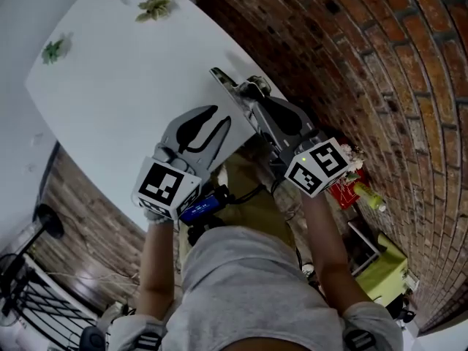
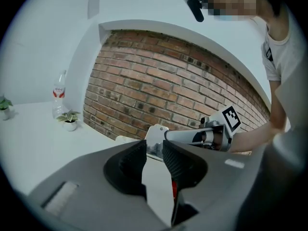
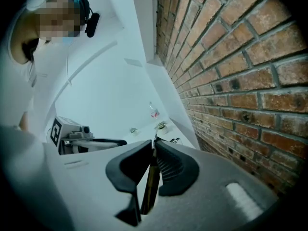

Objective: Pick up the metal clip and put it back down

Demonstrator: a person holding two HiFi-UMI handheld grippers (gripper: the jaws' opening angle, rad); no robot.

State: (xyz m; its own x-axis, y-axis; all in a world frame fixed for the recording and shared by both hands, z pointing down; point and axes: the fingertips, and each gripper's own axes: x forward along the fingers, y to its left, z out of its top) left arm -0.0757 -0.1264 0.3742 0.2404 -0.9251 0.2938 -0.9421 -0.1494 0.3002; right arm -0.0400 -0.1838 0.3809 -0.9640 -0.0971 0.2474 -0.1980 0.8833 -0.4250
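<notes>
The metal clip [image 1: 226, 82] is a shiny plate with a thin edge, held above the white table [image 1: 110, 101] near its right edge. My right gripper [image 1: 250, 99] is shut on it. In the right gripper view the clip [image 3: 151, 179] runs edge-on between the pads. My left gripper [image 1: 221, 117] sits just left of it, jaws partly apart with a bare gap between the pads. In the left gripper view the clip's plate [image 2: 155, 137] shows right at the left gripper's [image 2: 154, 150] tips, and I cannot tell whether they touch it. The right gripper [image 2: 211, 134] reaches in from the right.
Two small potted plants [image 1: 155, 7] [image 1: 56, 50] and a water bottle [image 2: 58, 97] stand at the table's far end. A brick wall [image 1: 365, 64] runs close along the table's right side. Red and yellow items [image 1: 358, 189] lie on the floor at the right.
</notes>
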